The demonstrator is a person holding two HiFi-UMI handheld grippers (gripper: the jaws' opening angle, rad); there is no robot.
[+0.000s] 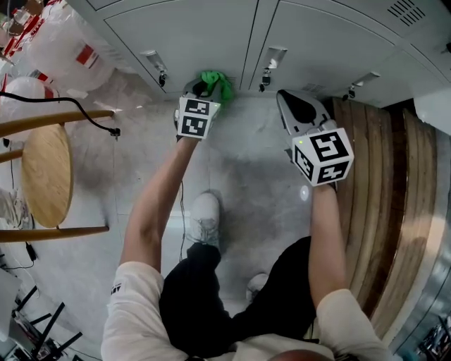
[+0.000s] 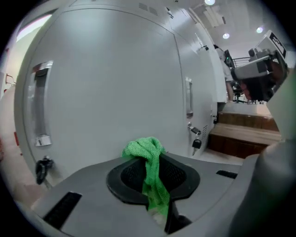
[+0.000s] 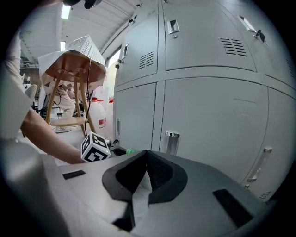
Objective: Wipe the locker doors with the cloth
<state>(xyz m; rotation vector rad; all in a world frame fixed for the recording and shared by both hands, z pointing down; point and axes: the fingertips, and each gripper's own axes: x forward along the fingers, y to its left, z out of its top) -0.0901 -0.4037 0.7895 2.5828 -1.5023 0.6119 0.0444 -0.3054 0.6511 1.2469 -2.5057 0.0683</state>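
As left gripper point(image 2: 156, 178) pinches it, knitted green cloth point(image 2: 141, 149) bunches.

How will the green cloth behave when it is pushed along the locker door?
Probably floppy: the green cloth droops in folds over the left gripper's shut jaws. Likely light, so it should flatten against the locker door.

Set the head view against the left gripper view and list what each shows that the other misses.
Only the head view: the wooden stool and the person's shoe. Only the left gripper view: the ceiling lights. Both: the left gripper shut on the green cloth, at the grey locker doors.
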